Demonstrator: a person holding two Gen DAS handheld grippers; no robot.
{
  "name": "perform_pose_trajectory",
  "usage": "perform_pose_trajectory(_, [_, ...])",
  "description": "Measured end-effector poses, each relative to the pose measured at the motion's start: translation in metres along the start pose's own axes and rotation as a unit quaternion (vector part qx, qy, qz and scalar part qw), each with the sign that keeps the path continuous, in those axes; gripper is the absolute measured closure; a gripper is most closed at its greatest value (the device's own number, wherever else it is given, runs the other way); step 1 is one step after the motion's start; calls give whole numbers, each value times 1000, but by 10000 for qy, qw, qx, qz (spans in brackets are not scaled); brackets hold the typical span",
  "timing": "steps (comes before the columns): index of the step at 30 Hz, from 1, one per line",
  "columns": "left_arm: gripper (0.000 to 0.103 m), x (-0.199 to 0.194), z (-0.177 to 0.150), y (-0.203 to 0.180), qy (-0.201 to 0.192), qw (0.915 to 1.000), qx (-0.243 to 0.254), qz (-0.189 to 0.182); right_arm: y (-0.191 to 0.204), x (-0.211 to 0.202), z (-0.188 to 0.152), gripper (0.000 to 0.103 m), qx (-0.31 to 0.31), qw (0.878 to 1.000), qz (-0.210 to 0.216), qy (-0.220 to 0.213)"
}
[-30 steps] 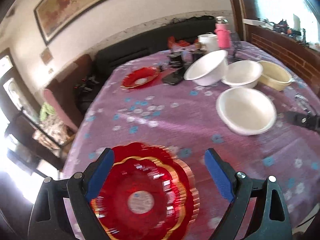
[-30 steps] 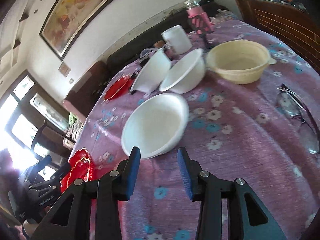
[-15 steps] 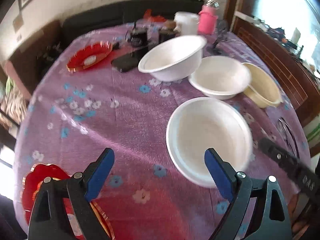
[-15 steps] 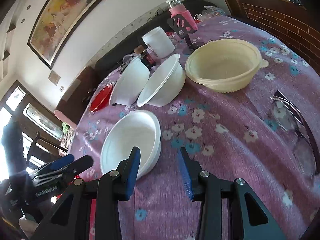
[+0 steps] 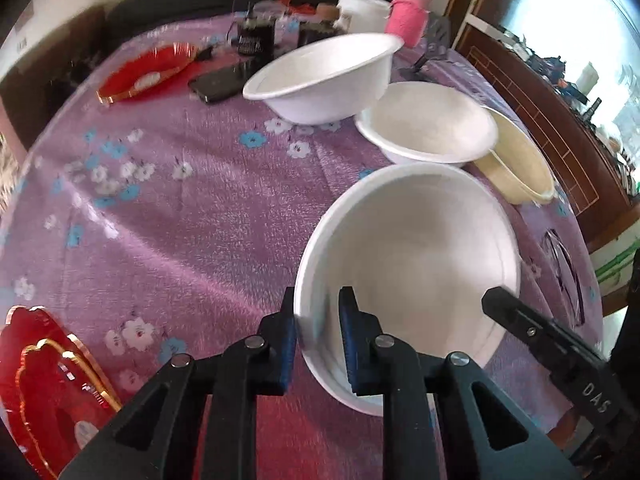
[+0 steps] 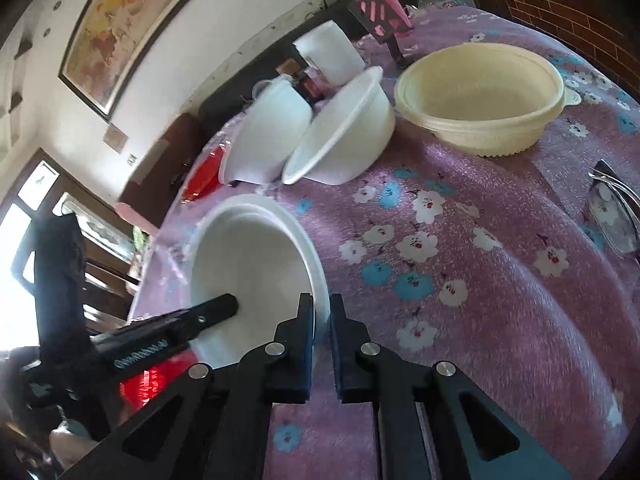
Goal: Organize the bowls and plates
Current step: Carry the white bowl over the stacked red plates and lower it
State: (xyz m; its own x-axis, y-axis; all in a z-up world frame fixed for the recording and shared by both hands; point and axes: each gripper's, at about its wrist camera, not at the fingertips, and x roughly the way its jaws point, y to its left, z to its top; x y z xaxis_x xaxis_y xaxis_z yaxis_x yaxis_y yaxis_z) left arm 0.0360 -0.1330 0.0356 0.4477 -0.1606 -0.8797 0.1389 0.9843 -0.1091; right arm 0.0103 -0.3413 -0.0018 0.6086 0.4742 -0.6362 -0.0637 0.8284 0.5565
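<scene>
In the left wrist view, the left gripper [image 5: 316, 320] has just been closing, and its blue pads now stand on both sides of the rim of the nearest white bowl [image 5: 416, 248], one inside and one outside, pressing on the wall. This bowl sits on the purple flowered tablecloth [image 5: 192, 216]. Beyond this bowl I count two more white bowls [image 5: 332, 76], then one cream bowl [image 5: 520, 168] to their right. Red plates are two: one [image 5: 44, 384] left of the nearest bowl, one [image 5: 148, 70] far behind it.

In the right wrist view, the right gripper [image 6: 322, 316] has also just been closing; its jaws are almost together and pinch the opposite rim of the same bowl [image 6: 248, 264]. The other two white bowls [image 6: 344, 128] lean together behind it, and the cream bowl [image 6: 484, 96] stands to their right.

I judge the step to be the two-handed grasp of this bowl. The next move probably needs both hands to lift evenly and carry it toward another white bowl for nesting.
</scene>
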Motion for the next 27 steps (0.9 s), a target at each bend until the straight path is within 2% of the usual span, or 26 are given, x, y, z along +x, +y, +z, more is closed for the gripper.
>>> perform_pose_trajectory(7, [84, -32, -20, -10, -495, 9973, 396, 384, 15, -17, -20, 95, -83, 9999, 96, -59])
perform_pose_trajectory(13, [84, -47, -43, -14, -842, 9897, 807, 834, 24, -25, -36, 94, -84, 9998, 192, -11])
perform_pose_trajectory(23, [83, -74, -66, 15, -1075, 9898, 658, 662, 62, -35, -49, 94, -484, 9987, 147, -31])
perform_pose_trajectory(27, [79, -90, -72, 33, -1230, 9885, 560, 677, 86, -35, -54, 94, -704, 9972, 241, -32])
